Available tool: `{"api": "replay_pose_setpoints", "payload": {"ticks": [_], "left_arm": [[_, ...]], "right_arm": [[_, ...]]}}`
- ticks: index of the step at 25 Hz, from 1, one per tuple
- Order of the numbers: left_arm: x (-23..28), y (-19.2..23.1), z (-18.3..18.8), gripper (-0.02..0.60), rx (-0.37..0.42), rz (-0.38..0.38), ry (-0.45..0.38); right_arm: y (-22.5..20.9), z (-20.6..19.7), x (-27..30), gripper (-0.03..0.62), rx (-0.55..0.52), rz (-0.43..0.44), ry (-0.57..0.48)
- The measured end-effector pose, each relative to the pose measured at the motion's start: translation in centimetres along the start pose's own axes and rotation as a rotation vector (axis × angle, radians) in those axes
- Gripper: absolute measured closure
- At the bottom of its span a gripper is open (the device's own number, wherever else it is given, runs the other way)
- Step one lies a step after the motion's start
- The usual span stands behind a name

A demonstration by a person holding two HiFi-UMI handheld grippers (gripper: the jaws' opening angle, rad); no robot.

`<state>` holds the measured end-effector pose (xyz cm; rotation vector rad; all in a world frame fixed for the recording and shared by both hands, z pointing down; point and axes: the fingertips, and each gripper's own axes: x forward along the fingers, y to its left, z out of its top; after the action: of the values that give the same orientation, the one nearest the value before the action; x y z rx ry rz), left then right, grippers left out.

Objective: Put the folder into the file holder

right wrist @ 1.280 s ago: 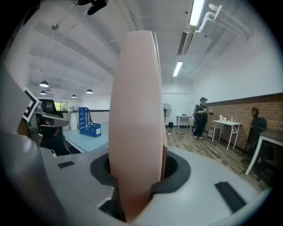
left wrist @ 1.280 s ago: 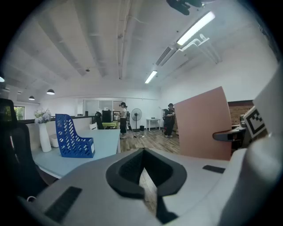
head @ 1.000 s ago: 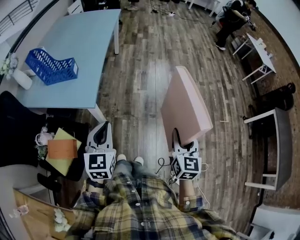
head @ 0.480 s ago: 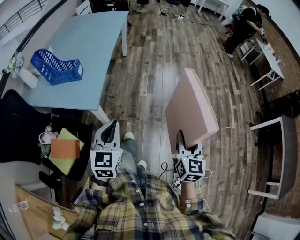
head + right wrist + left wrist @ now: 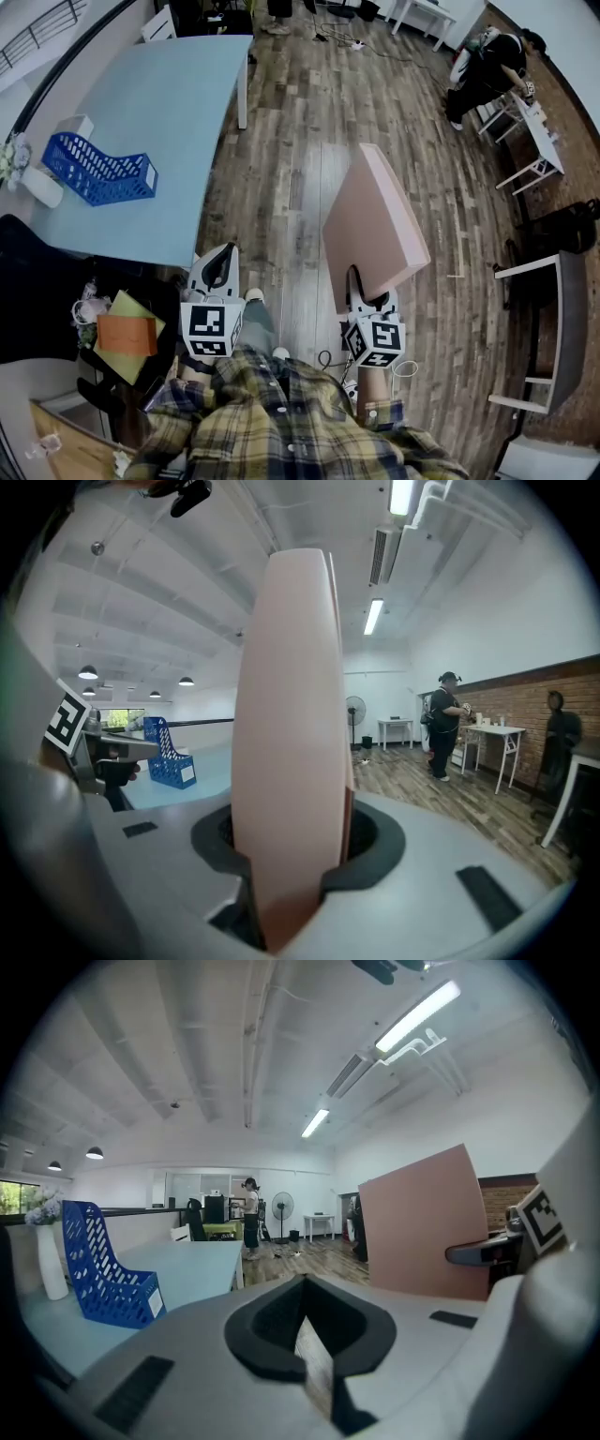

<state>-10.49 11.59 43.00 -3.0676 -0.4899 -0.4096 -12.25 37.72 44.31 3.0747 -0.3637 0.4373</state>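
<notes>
Bright, even indoor light from ceiling strip lamps (image 5: 417, 1018); pale glare patch on wood floor (image 5: 314, 173). Shadows soft, faint. Heavy fisheye bend w/ dark vignette at edges, all views. Close to lens the folder (image 5: 286, 714) is out of focus; far room fairly sharp.

Folder (image 5: 375, 225): pink, thick, stood on edge, its lower end clamped between the jaws of the right gripper (image 5: 361, 283), above the floor (image 5: 291, 141). File holder (image 5: 94, 173): blue mesh, upright on the pale-blue tabletop (image 5: 169, 94), well apart from the folder.
</notes>
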Motion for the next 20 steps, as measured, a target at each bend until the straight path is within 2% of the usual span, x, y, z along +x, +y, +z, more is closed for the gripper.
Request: {"api": "replay_pose_setpoints", "payload": {"ticks": [10, 16, 20], "left_arm": [[8.1, 7.1, 2.7, 0.588, -0.015, 0.01, -0.008], [9.9, 10.9, 2.9, 0.588, -0.027, 0.045, -0.01], [9.6, 13.4, 2.7, 0.589, -0.046, 0.098, -0.01]], "right_arm": [[2.9, 3.9, 11.2, 0.437, -0.022, 0.047, -0.008], [5.5, 4.8, 15.6, 0.437, -0.023, 0.093, -0.003], [7.8, 5.7, 17.8, 0.437, -0.037, 0.149, -0.011]]}}
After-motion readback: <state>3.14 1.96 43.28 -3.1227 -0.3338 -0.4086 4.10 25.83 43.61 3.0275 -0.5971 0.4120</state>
